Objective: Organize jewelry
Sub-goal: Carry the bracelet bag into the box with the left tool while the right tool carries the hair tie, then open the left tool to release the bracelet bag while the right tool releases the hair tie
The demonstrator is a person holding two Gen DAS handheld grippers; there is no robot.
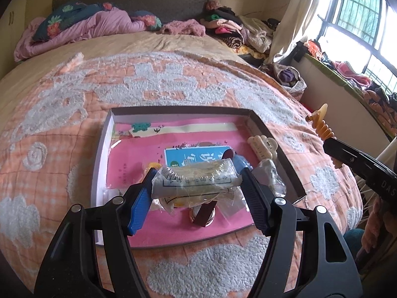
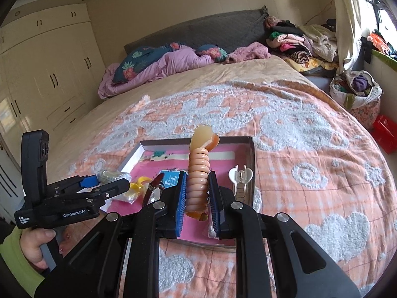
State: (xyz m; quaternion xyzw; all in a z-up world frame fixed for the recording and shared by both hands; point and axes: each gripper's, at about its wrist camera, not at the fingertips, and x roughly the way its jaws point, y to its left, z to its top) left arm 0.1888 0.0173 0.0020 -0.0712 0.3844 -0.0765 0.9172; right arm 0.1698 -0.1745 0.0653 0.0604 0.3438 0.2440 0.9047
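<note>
Left claw (image 1: 196,186) clamped on a clear bagged bangle (image 1: 196,177), hanging over the tray (image 1: 273,134); right claw (image 2: 197,198) pinched tight on a spiral hair tie (image 2: 198,173), above the tray's near edge. Risks: slick bag slipping free; springy coil twisting out. Counted: two claws, one tray, one white hair clip (image 2: 239,180) right of the right claw.

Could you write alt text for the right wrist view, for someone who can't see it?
A handheld gripper clamps an orange spiral hair tie above a shallow box on a patterned bedspread. At left, a second gripper holds a clear packet.
</note>
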